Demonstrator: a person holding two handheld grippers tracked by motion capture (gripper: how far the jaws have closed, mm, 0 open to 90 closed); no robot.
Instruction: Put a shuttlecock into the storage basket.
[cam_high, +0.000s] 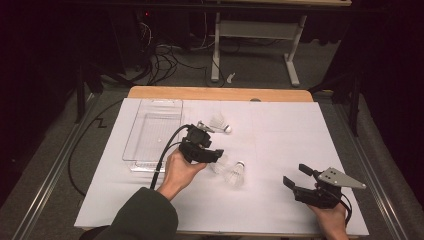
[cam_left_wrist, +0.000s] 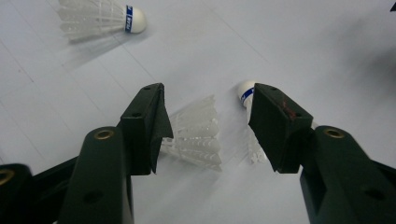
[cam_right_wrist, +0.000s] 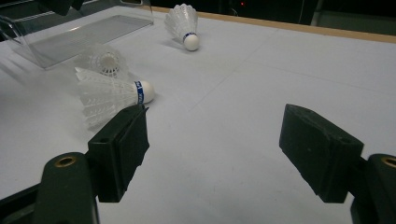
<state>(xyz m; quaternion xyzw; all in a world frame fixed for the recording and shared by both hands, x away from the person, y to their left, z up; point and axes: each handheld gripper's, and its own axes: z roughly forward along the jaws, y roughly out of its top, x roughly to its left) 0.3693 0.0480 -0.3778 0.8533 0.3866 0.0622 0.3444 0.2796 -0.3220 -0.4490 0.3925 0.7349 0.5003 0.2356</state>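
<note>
The left hand-held gripper (cam_left_wrist: 208, 126) straddles a shuttlecock (cam_left_wrist: 196, 135), jaws part-open, not gripping; tray (cam_high: 150, 135) waits at 10 o'clock. The right hand-held gripper (cam_right_wrist: 212, 154) idles open, empty.

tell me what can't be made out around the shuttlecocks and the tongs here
- High view: left tongs cover part of the nearest shuttlecock, so contact cannot be told.
- Left gripper view: that shuttlecock lies between the tongs' fingers; one finger hides its feather edge.
- Right gripper view: the clear tray is cut off by the frame's top and left edges.
- High view: the blue band's print on the shuttlecock is too small.
</note>
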